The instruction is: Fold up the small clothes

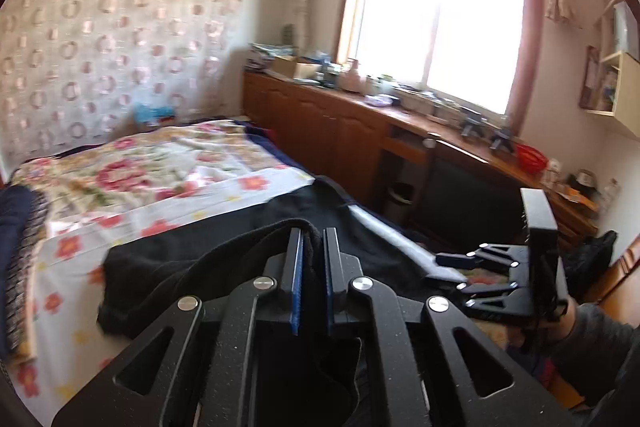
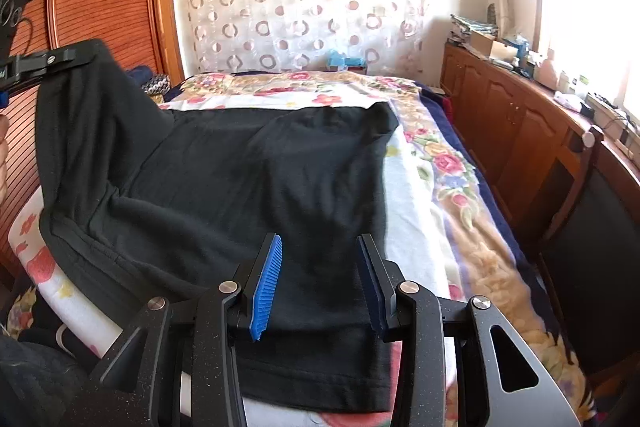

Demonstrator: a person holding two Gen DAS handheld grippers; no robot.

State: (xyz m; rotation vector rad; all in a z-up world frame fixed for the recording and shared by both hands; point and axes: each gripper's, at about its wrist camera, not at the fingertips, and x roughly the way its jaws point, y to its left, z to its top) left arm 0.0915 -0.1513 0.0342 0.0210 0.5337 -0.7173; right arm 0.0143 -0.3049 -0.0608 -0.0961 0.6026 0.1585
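I am pinching the left edge of the black shirt [image 2: 240,179] on the bed [image 2: 440,187] in my left fingers [image 1: 311,247], lifting it, while my right fingers [image 2: 320,283] are hanging open over its near hem, the fold heading right.

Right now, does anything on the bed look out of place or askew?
Only the black garment: its left side is lifted off the floral sheet by the left gripper, shut on the fabric, so it lies uneven. The right gripper is open above it.
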